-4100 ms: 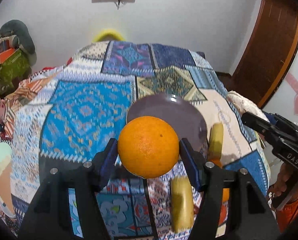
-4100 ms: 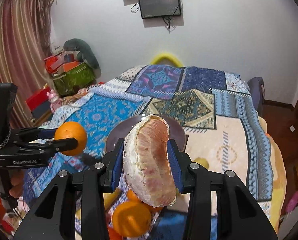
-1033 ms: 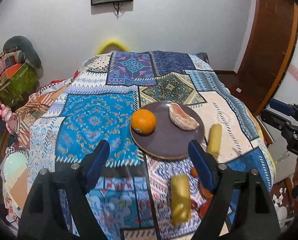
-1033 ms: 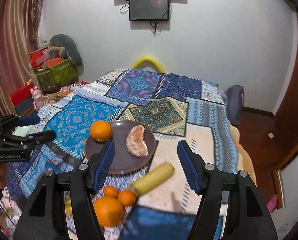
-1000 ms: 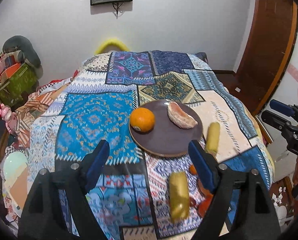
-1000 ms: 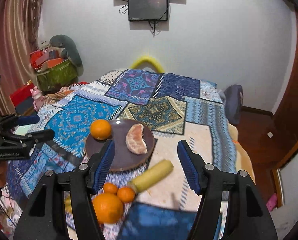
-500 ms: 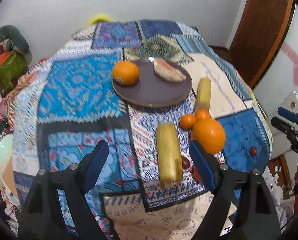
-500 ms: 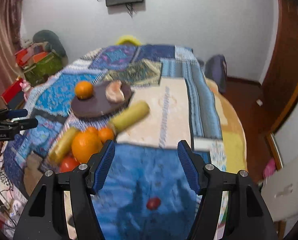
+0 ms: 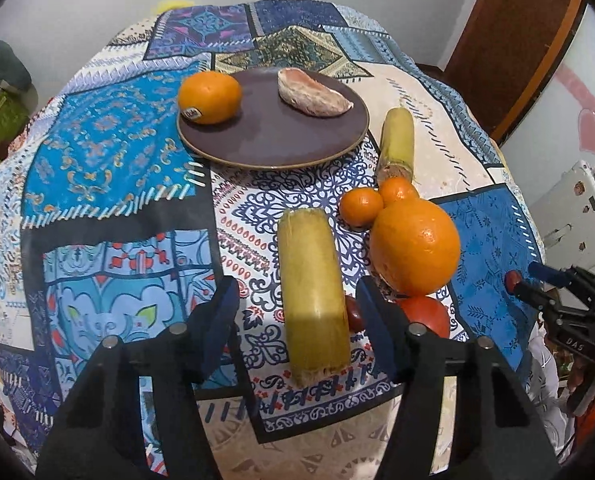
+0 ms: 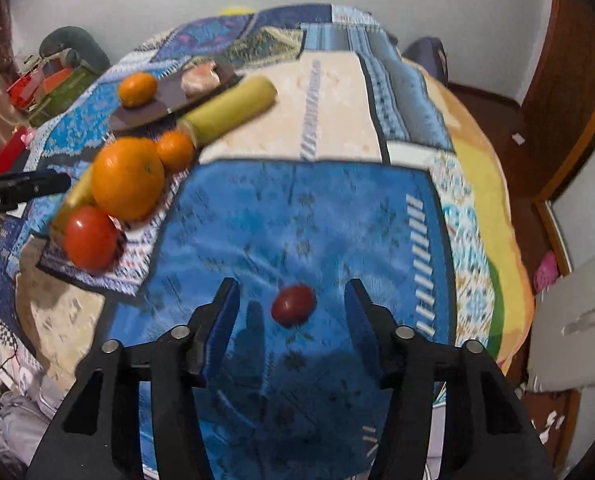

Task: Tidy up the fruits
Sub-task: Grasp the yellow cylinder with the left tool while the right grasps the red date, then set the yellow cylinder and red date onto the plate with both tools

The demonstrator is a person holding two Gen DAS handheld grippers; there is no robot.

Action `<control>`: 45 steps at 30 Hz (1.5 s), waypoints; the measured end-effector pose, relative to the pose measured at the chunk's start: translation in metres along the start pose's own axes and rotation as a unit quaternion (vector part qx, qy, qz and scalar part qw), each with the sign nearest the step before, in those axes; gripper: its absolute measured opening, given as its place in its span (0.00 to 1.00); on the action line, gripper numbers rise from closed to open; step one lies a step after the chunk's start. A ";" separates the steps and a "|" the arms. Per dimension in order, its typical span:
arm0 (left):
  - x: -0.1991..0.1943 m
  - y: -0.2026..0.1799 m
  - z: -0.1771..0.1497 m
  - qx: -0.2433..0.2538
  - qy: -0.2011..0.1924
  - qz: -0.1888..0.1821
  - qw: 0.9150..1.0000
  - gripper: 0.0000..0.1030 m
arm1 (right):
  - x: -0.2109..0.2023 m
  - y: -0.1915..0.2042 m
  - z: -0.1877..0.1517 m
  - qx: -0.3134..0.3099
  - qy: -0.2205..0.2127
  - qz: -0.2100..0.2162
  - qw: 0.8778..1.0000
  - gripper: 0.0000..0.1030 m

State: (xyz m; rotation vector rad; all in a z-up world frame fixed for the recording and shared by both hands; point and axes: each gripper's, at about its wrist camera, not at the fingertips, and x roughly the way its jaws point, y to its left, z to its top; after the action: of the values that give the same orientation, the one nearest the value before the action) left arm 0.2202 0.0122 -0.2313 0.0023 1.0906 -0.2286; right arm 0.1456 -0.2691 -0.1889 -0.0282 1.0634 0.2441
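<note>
A dark plate (image 9: 273, 136) on the patchwork cloth holds an orange (image 9: 209, 97) and a peeled citrus segment (image 9: 313, 93). My left gripper (image 9: 297, 300) is open, its fingers on either side of the near end of a yellow-green sugarcane piece (image 9: 311, 288). Beside it lie a big orange (image 9: 415, 246), two small oranges (image 9: 360, 208), a tomato (image 9: 425, 314) and a second cane piece (image 9: 395, 138). My right gripper (image 10: 291, 304) is open, with a small dark red fruit (image 10: 293, 304) between its fingers on the blue cloth; contact is unclear.
The table (image 10: 481, 184) drops off close on the near and right sides. A brown door (image 9: 509, 40) and a white appliance (image 9: 573, 216) stand to the right. Clutter (image 10: 53, 76) sits at the far left by the wall.
Both grippers have moved down and forward. The left now straddles the near cane piece; the right has closed in on the small red fruit. Earlier, the orange and segment were set on the plate.
</note>
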 end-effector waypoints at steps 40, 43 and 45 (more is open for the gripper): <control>-0.040 0.015 0.026 -0.036 -0.064 -0.005 0.997 0.37 | -0.023 0.024 0.069 -0.033 -0.092 0.043 0.994 0.22; -0.047 0.013 0.035 -0.032 -0.075 -0.003 0.997 0.37 | -0.027 0.034 0.083 -0.047 -0.107 0.051 0.992 0.22; -0.051 0.011 0.041 -0.028 -0.082 -0.003 0.996 0.37 | -0.029 0.041 0.091 -0.058 -0.117 0.052 0.990 0.22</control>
State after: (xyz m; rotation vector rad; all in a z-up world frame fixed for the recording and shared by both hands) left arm 0.2359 0.0273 -0.1681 -0.0688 0.9329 -0.1989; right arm 0.2026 -0.2222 -0.1156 -0.0470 0.8179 0.3940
